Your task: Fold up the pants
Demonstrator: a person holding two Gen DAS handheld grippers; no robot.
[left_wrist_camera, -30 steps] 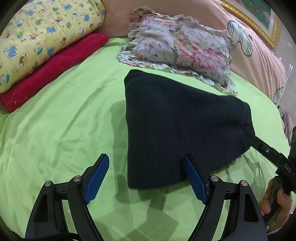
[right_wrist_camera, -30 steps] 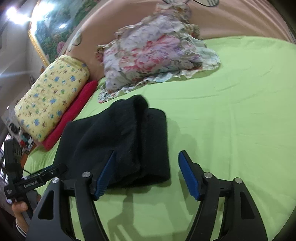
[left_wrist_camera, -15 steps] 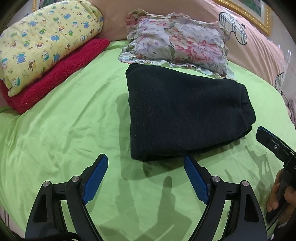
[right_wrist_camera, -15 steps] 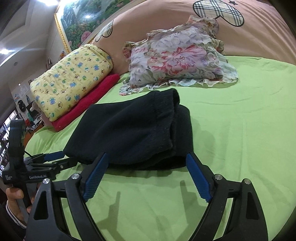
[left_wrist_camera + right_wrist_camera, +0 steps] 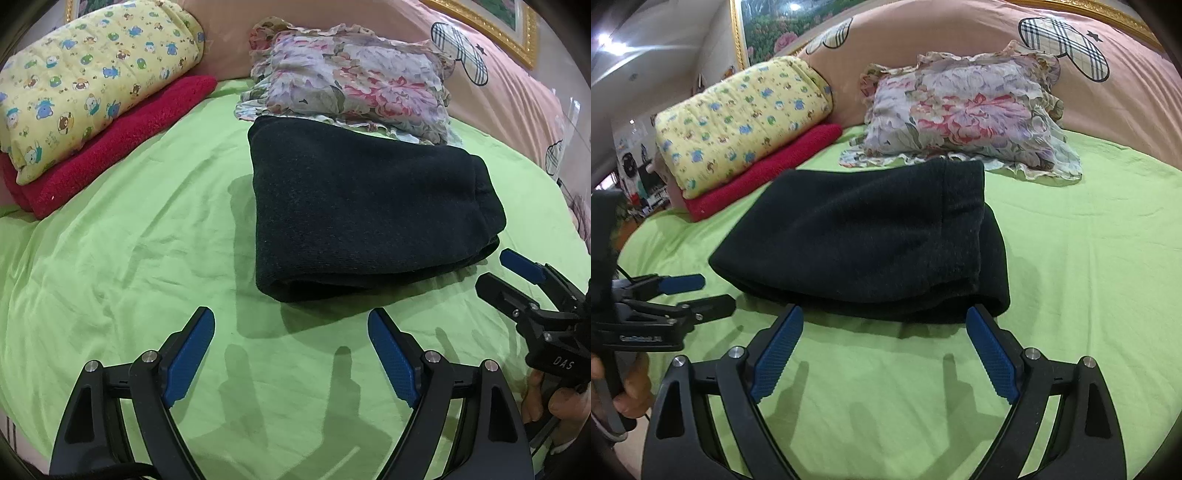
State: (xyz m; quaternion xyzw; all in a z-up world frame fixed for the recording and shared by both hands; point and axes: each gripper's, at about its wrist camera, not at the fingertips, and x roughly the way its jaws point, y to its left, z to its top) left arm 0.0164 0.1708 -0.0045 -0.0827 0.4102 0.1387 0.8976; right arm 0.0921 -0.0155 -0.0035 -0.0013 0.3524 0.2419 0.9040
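The black pants (image 5: 362,206) lie folded into a thick rectangle on the green bed sheet (image 5: 122,258), also seen in the right wrist view (image 5: 864,240). My left gripper (image 5: 291,332) is open and empty, a short way in front of the pants' near edge. My right gripper (image 5: 884,328) is open and empty, its fingertips just short of the pants' near edge. The right gripper shows at the right edge of the left wrist view (image 5: 517,280); the left gripper shows at the left of the right wrist view (image 5: 690,295).
A floral pillow (image 5: 354,81) lies just behind the pants. A yellow patterned quilt (image 5: 85,81) rests on a red towel (image 5: 118,140) at the back left. A pink headboard cover (image 5: 979,40) rises behind the bed.
Both grippers have pulled back from the folded pants and sit farther from them; the pants now lie flat and settled on the sheet. Both stayed open.
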